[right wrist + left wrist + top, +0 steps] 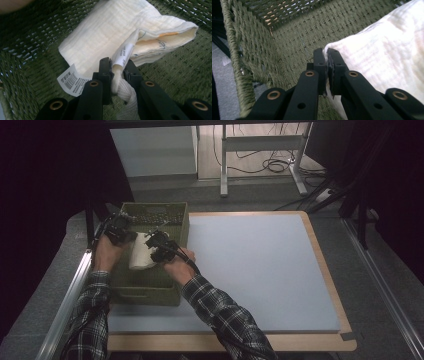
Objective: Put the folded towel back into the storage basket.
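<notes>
Over the green woven basket (pixel 150 290), 2 grippers hold a folded cream cloth (pixel 141 254).

At the table's near-left corner the cloth hangs inside the basket, above its woven floor. Left gripper (pixel 327 58) has its jaws pinched narrow on 1 corner of the cloth (pixel 387 52), close to the basket's wall (pixel 252 50). Right gripper (pixel 117 65) is clamped on a bunched edge of the cloth (pixel 107 30), right beside a sewn label (pixel 123 56); a barcode tag (pixel 71 80) dangles to the left of its jaws.

The high view looks down from above; both gripper views look closely into the woven basket (pixel 181 222), sharing the folded cloth (pixel 105 37).
</notes>
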`<state>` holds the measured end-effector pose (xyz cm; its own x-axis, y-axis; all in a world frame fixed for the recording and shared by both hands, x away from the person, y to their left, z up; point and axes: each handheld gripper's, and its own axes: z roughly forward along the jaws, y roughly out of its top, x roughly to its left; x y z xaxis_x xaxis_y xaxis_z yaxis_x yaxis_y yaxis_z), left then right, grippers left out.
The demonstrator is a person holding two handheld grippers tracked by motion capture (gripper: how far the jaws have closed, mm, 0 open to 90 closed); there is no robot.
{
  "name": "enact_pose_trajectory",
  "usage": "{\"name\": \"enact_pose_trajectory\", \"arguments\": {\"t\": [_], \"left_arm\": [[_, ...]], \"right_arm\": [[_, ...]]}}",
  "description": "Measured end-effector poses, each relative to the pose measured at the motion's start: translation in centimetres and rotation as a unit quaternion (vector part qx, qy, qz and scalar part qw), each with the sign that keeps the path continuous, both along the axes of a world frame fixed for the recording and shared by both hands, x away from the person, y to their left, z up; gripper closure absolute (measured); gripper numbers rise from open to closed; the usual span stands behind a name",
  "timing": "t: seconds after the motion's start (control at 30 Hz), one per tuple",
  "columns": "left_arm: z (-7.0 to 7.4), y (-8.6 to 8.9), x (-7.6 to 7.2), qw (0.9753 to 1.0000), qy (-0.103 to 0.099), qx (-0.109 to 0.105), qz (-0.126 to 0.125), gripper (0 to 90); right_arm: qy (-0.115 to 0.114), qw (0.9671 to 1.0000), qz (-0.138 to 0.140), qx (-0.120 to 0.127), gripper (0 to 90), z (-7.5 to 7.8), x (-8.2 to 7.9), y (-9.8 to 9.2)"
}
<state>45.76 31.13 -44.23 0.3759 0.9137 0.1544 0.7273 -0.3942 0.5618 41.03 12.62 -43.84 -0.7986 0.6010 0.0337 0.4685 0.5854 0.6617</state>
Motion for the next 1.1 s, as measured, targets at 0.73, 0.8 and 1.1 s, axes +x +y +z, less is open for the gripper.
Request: {"name": "enact_pose_trajectory", "arguments": {"t": [0.73,0.8,1.1], "left_arm": [[-0.6,-0.1,0.8,0.9995,-0.002,0.022,0.022,49.8],[-0.5,-0.2,0.7,0.9995,-0.005,0.021,0.025,46.3],[0.5,-0.3,-0.2,0.9984,-0.026,-0.033,0.039,29.1]], "right_arm": [[0.002,1.0,0.004,-0.003,53.9,0.5,0.8,0.6],[-0.004,1.0,0.008,0.0,52.0,0.7,0.8,0.2],[-0.034,0.9987,0.028,0.026,38.9,1.4,0.6,-2.1]]}}
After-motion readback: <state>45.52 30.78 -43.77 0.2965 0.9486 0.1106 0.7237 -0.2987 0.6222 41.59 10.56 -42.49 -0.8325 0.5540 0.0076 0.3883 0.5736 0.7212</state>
